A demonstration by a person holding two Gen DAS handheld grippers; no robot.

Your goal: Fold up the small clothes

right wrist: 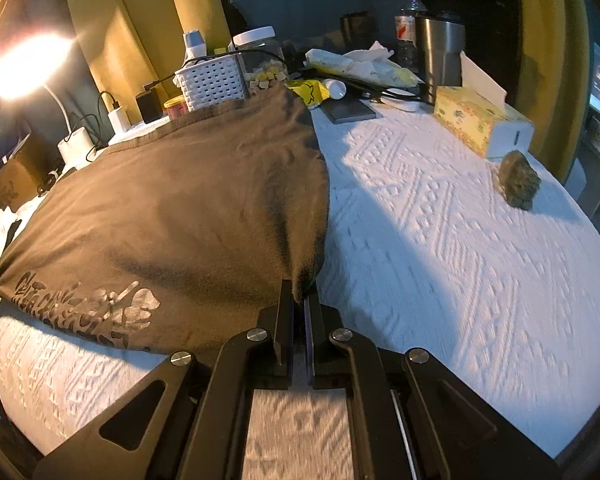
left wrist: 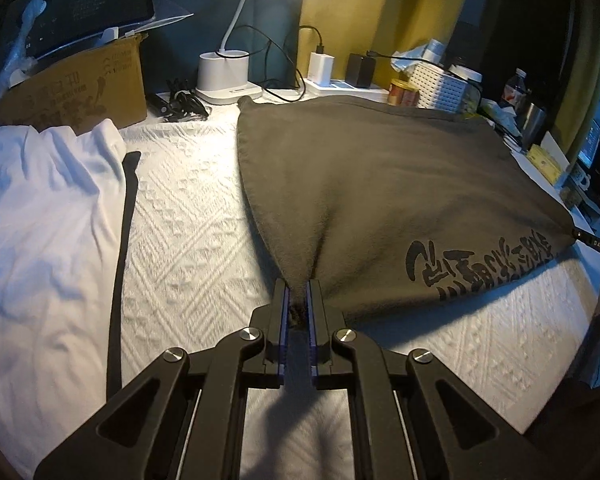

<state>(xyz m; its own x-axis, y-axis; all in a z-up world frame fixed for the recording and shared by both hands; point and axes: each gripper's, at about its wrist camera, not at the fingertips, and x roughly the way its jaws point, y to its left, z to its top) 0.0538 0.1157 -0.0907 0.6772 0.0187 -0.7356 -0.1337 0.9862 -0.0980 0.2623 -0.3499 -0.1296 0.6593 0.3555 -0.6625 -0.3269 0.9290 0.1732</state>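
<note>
Both the left gripper [left wrist: 298,294] and right gripper [right wrist: 299,296] clamp the dark shirt's [left wrist: 380,184] near corners (lifted ahead); folding barely begun, white garment [left wrist: 40,216] untouched.

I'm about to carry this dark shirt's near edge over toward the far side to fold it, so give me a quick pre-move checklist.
1. Left gripper shut on the dark shirt near corner: ok.
2. Right gripper shut on the other near corner: ok.
3. Near edge lifted between the grips: ok.
4. Far edge free of clutter: not ok, it lies against the white basket.
5. White garment apart from the shirt: ok.
6. Underside lying smooth: cannot tell.
</note>
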